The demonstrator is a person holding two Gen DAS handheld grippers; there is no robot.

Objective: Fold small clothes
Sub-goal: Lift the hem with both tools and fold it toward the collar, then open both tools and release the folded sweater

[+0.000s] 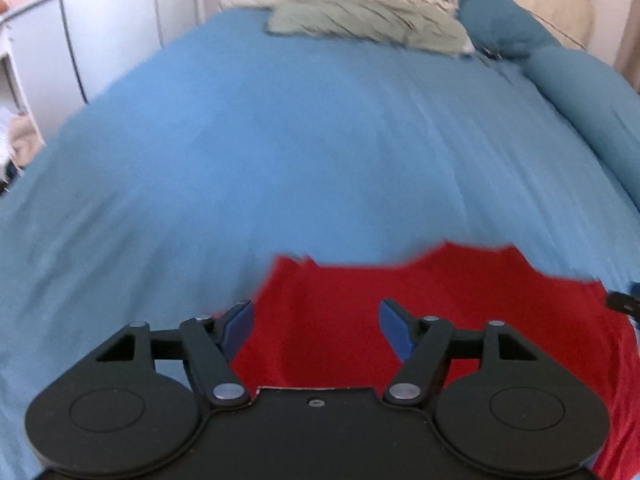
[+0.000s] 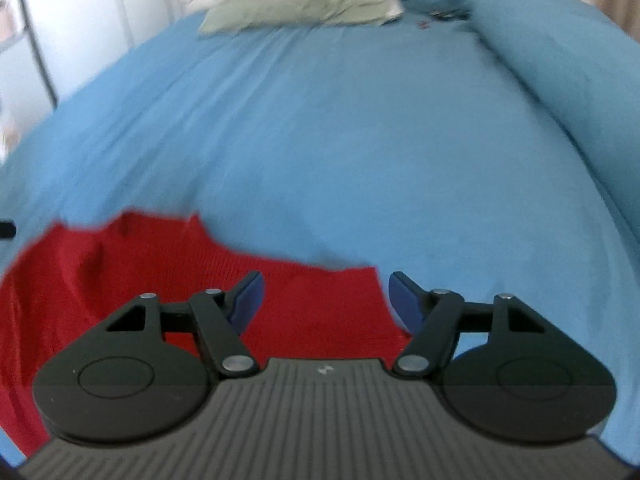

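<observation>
Below, a red knit garment (image 1: 420, 320) lies spread on the blue bedsheet (image 1: 280, 160). Both the left gripper (image 1: 316, 320) and the right gripper (image 2: 324, 300) hover above it, jaws wide apart and holding nothing. Farther off sits a grey-green pillow (image 1: 360, 20).

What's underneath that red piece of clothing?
The red garment lies spread on the blue bedsheet, which shows all around its visible edges. Whether anything else sits beneath it cannot be seen; the cloth covers that patch.
</observation>
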